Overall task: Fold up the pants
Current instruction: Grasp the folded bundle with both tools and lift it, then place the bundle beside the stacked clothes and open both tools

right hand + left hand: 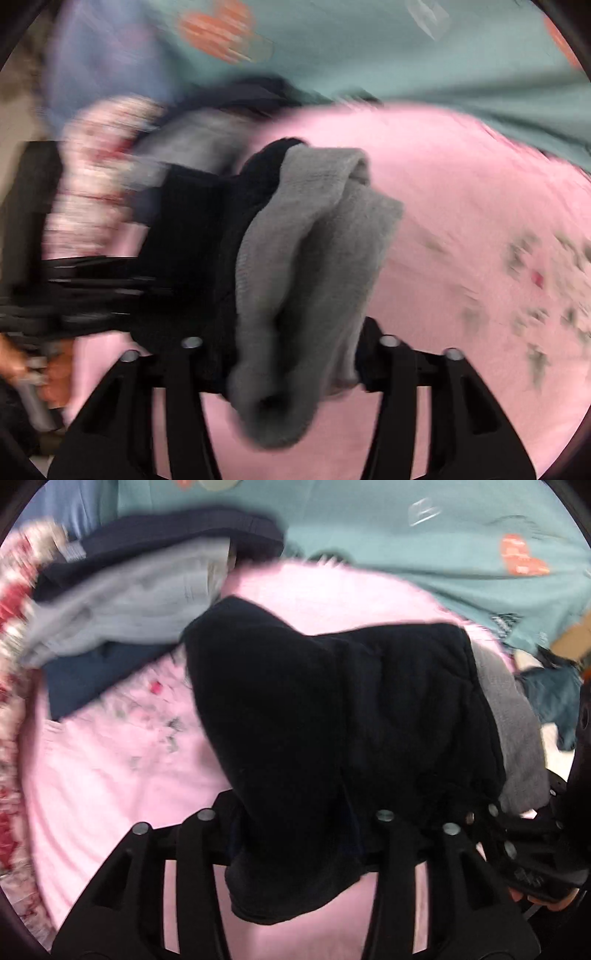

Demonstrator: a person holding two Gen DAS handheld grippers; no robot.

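**Pants lifted in both grippers, fold not yet laid**

Bunched between the fingers of the left gripper (295, 849): a thick wad of the black pants (332, 716), closed on firmly, cloth spilling below the grip. Further right in the left wrist view, a grey lining or inner face (517, 738) showing at the pants' edge, then the right gripper (524, 853) close alongside. In the right wrist view, similarly clamped on the grey-and-black bundle, jaws narrowed around it, fabric drooping out underneath.

Held up off the pink blanket (110, 794), not spread flat. Behind at left, a stack of folded garments (122, 605); beyond, a teal sheet (406, 554).

Judged early to midway: gathered and raised, apparently doubled over, yet no neat fold visible. Left to do: lay down, flatten, finish folding, perhaps add to the stack. Heavy motion blur, so detail uncertain.
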